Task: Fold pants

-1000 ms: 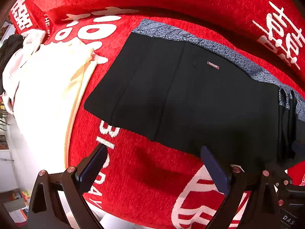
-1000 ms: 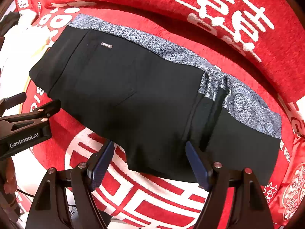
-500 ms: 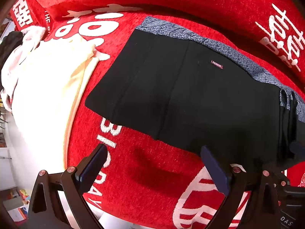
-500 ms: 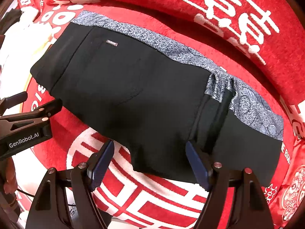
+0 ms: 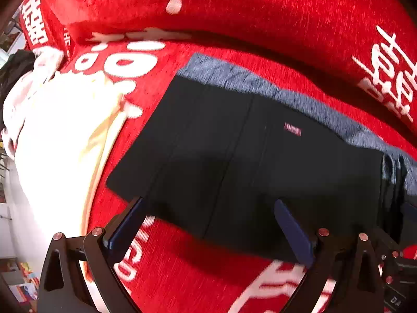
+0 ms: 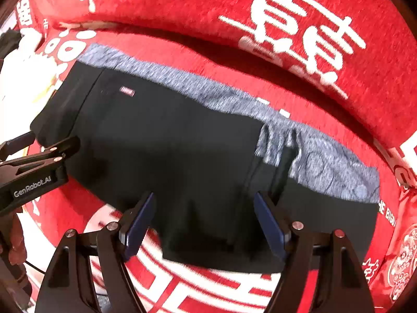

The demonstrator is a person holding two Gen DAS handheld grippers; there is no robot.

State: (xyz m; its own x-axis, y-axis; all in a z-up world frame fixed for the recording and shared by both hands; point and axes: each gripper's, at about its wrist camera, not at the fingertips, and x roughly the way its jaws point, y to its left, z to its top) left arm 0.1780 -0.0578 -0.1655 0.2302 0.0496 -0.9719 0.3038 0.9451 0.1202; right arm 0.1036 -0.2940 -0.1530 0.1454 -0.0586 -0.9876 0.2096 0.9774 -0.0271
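Black pants (image 5: 247,161) with a grey patterned band along the far edge lie folded flat on a red printed sofa cover (image 5: 260,20); a small red label sits on top. They also show in the right wrist view (image 6: 182,151). My left gripper (image 5: 208,203) is open and empty, its fingers over the near left edge of the pants. My right gripper (image 6: 204,198) is open and empty over the near edge by a bunched seam (image 6: 284,156). The left gripper also shows in the right wrist view (image 6: 36,167) at the pants' left end.
A cream and white pile of clothes (image 5: 60,135) lies left of the pants on the sofa. The sofa back (image 6: 234,7) rises behind. Floor and clutter show at the lower left (image 5: 18,281).
Both grippers have moved forward, so the fingers now overlap the near edge of the pants. The pants have not moved. Both stay open.
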